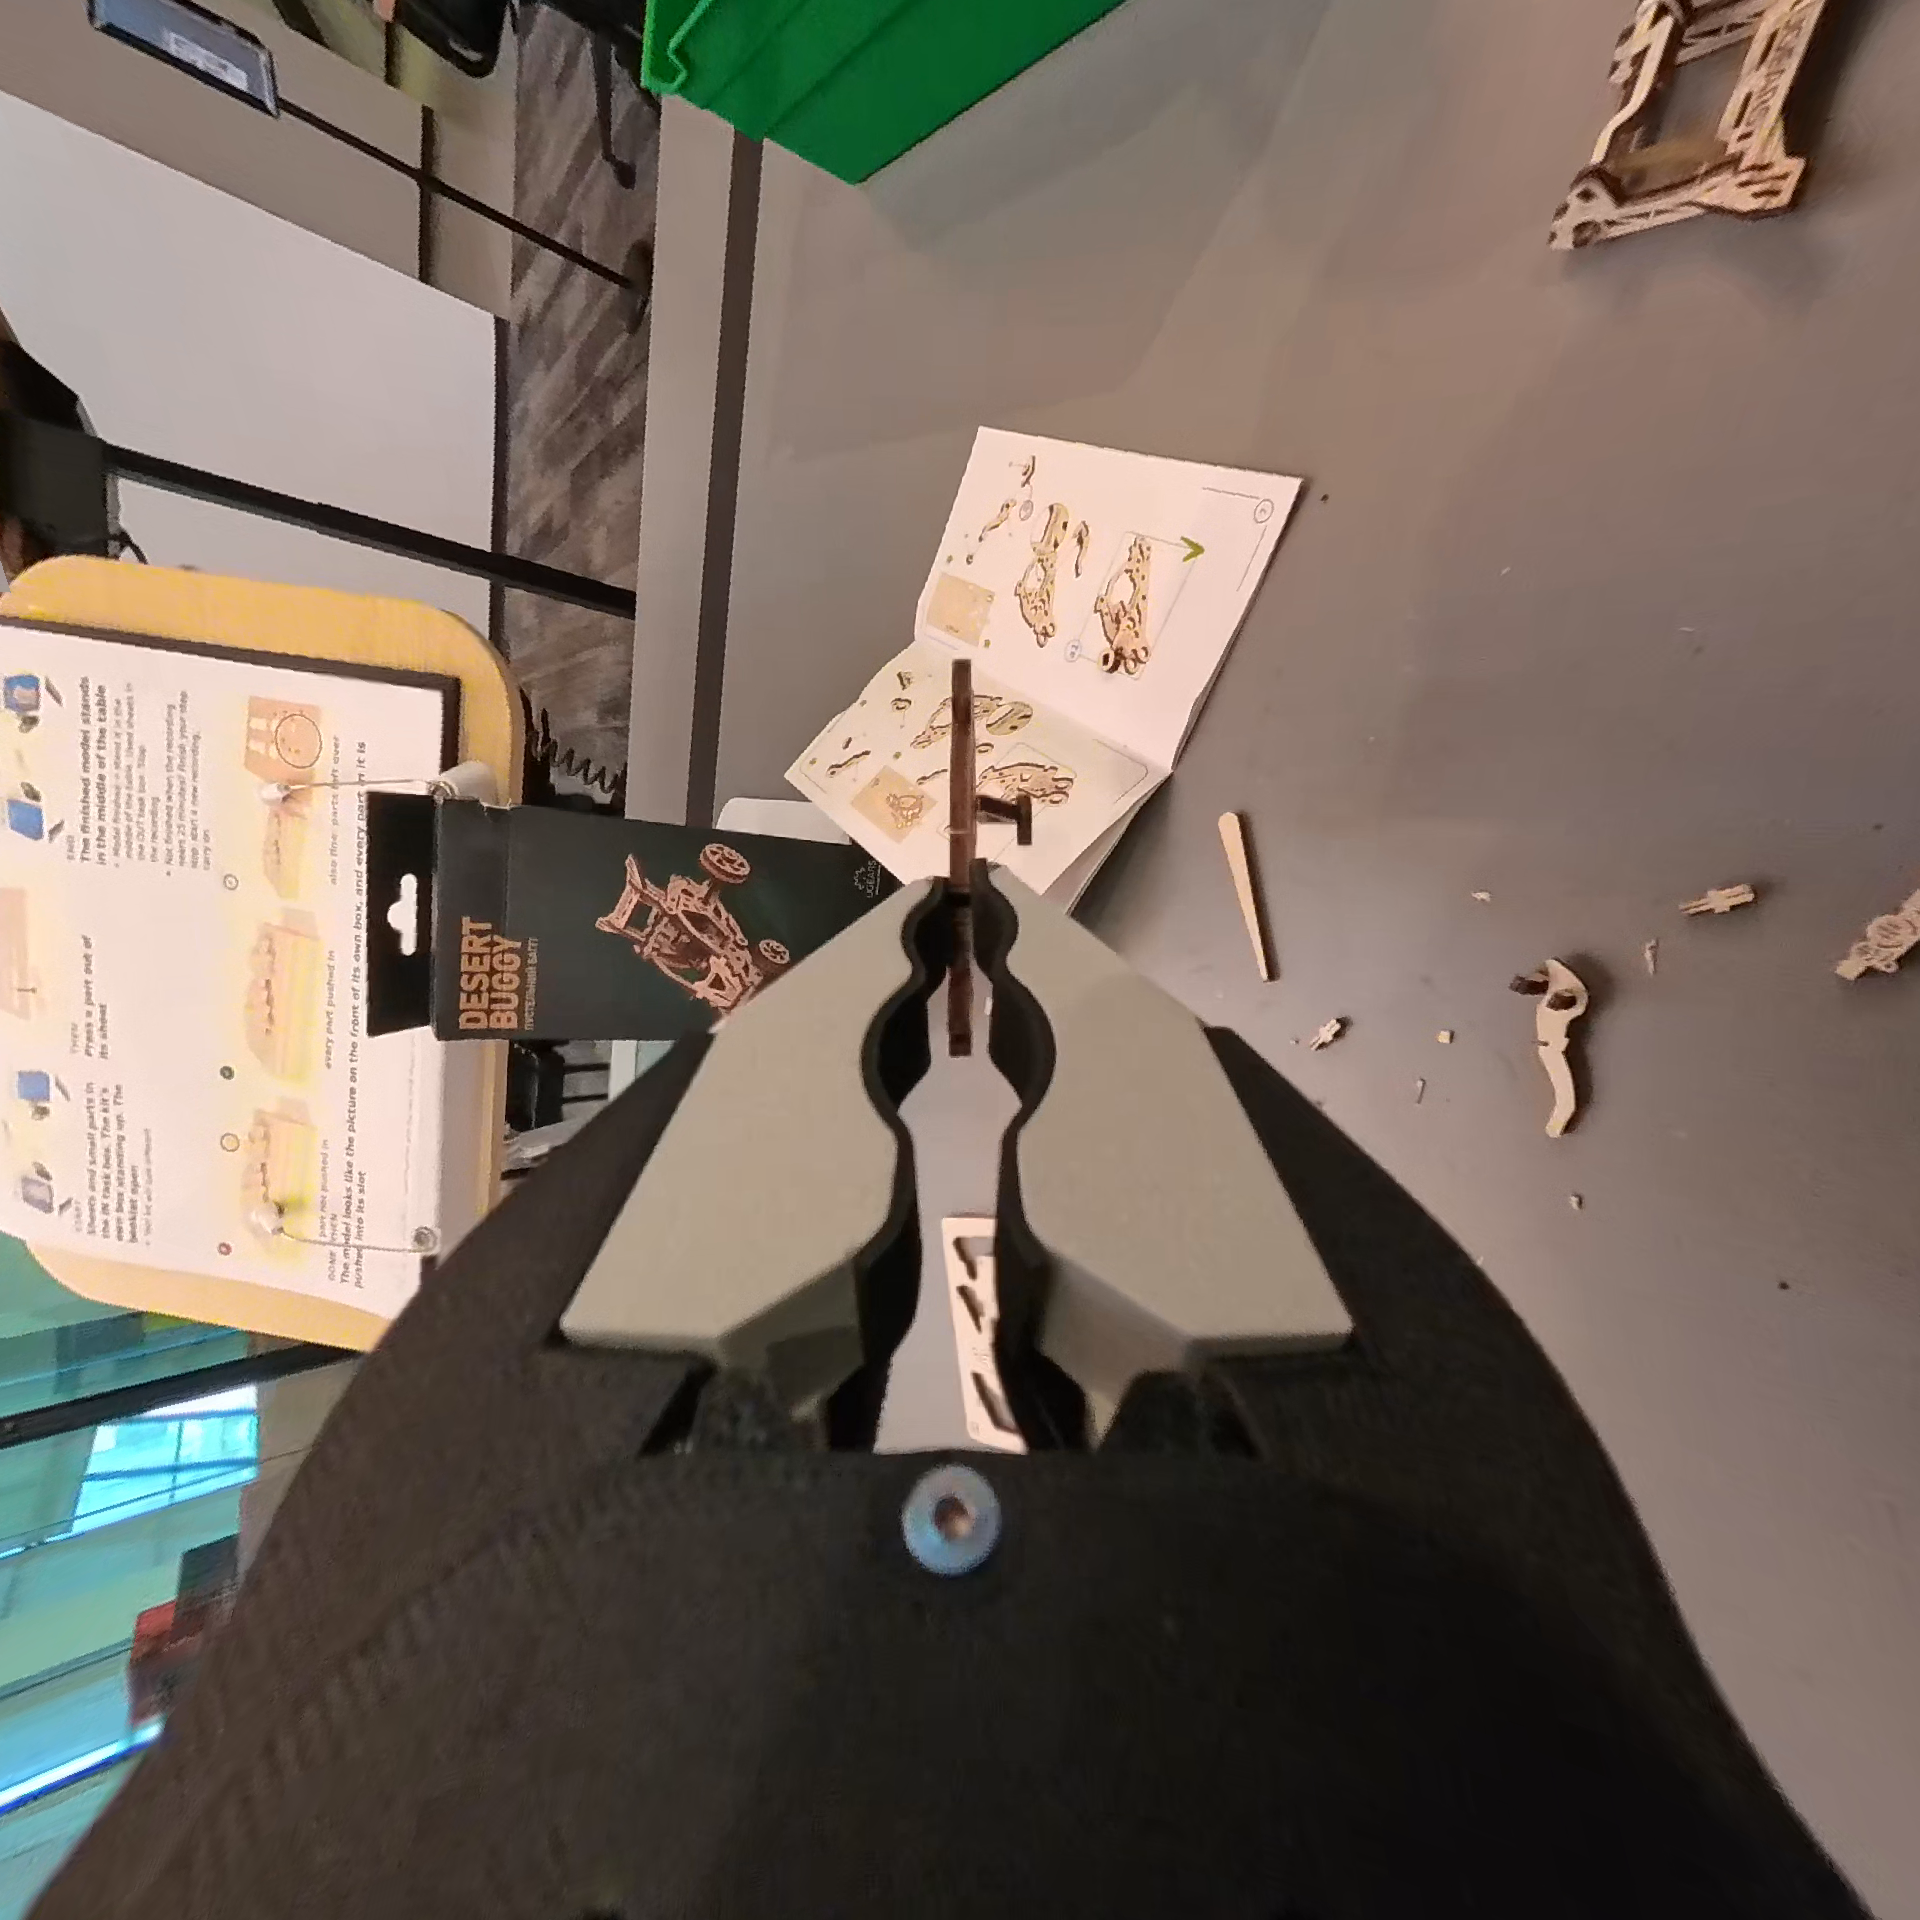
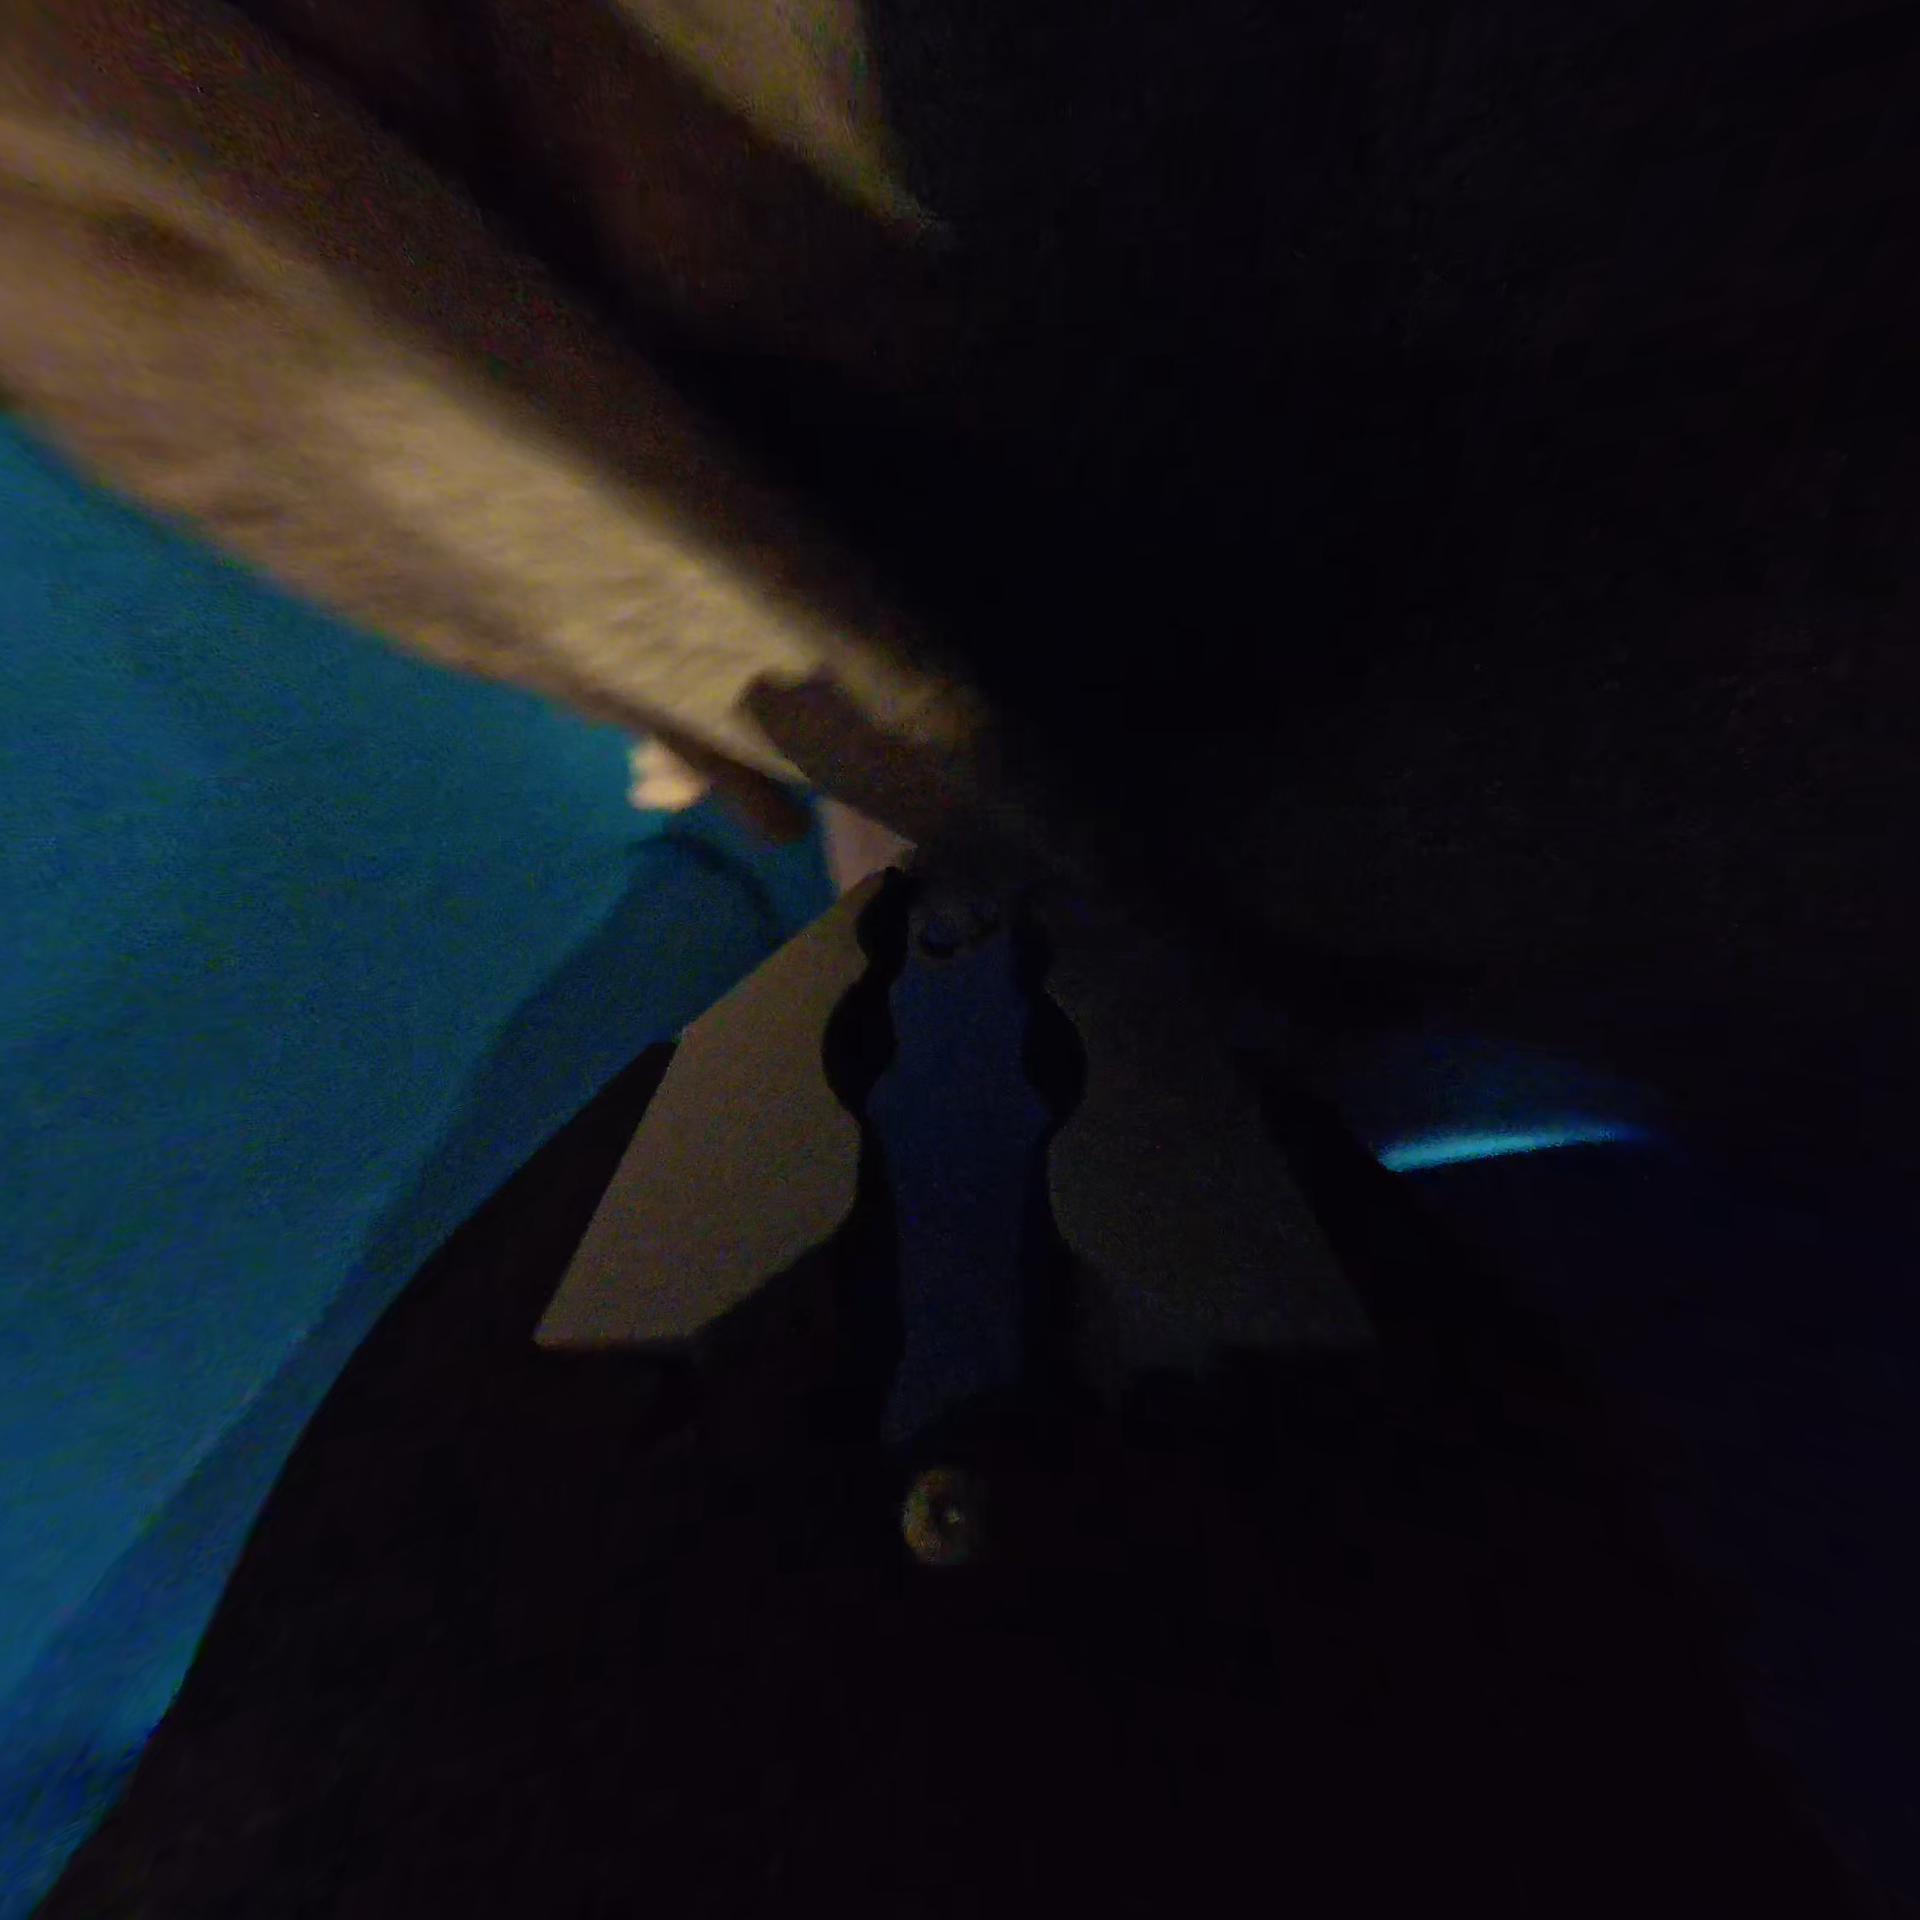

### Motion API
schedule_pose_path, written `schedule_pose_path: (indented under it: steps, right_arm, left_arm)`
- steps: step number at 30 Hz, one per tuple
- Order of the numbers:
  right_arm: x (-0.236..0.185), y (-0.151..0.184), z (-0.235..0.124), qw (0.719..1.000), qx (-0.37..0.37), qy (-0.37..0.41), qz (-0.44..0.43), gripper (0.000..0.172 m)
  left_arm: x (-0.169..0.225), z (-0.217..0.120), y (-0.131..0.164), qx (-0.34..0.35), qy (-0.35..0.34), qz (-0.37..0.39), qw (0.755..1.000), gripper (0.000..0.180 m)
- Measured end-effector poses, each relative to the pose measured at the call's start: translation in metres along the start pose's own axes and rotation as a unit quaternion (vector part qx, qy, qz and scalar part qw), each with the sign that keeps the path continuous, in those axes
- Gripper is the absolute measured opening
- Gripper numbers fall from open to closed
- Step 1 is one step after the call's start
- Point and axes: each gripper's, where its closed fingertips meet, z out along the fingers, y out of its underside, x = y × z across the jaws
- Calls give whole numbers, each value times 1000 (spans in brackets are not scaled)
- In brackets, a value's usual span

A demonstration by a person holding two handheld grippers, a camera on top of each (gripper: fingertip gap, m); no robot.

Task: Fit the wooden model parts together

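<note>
Tongs first: your left tongs (image 1: 961, 914) are pinching a thin dark wooden part (image 1: 961, 769) edge-on, tips closed right down on it, and it's sticking out past them with a little cross peg (image 1: 1013, 816) poking off one side. Your right tongs (image 2: 951, 914) are sitting in such a dark, blurry shot that I can't tell whether they're holding anything or how far they're open; all I'm getting is blue fabric (image 2: 260, 831) and a blurred pale-brown shape (image 2: 416, 499) right up against the lens. Progress-wise, I'm guessing you're somewhere in the middle: a partly built wooden frame (image 1: 1704, 114) is lying over at the far corner, well apart from what you're gripping, and plenty is still waiting loose, like a curved pale piece (image 1: 1558, 1044), a tapered wooden stick (image 1: 1247, 894), another small cut-out (image 1: 1886, 935) at the edge of the view and a scatter of tiny offcuts near them. So the piece you're holding isn't slotted into anything yet as far as I can see. Everything is sitting on a plain dark grey tabletop (image 1: 1455, 623), with the instruction booklet (image 1: 1049, 665) lying open just beyond your tips and the dark kit box (image 1: 623, 920) standing beside it. A green bin (image 1: 831, 73) is hanging over the far edge, and a laminated sheet on a light wooden board (image 1: 208, 935) is standing off to the side. Beyond that the room is looking like an office space, with patterned carpet, white panels and black frames.
</note>
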Motion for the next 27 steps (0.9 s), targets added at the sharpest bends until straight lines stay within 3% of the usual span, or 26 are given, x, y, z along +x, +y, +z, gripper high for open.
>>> schedule_pose_path:
  steps: [2, 6, 11, 16, 19, 21, 25, 27]
  right_arm:
    - [-14, -4, -30, 999, 6, -39, -4, 16]
    - [-64, -27, -116, 989, 85, -119, -38, 16]
    - [-132, -47, -205, 952, 208, -180, -132, 17]
    - [-158, -41, -280, 906, 295, -258, -163, 16]
    - [-182, -22, -333, 880, 335, -272, -199, 16]
    - [-213, 9, -366, 853, 336, -295, -270, 17]
    - [-295, 100, -444, 758, 283, -427, -404, 17]
    - [-340, 120, -486, 716, 279, -436, -469, 17]
  left_arm:
    - [0, 0, 2, 5, -4, -11, 1000, 2]
    - [1, -2, 5, 21, -14, -30, 999, 2]
    - [-2, -17, 5, 35, -32, -39, 998, 2]
    - [-1, -28, 16, 50, -44, -75, 995, 2]
    - [-1, -34, 22, 54, -53, -86, 993, 2]
    - [-2, -37, 29, 54, -56, -103, 992, 2]
    - [-9, -50, 43, 56, -75, -134, 987, 1]
    - [-7, -56, 51, 53, -75, -149, 985, 1]
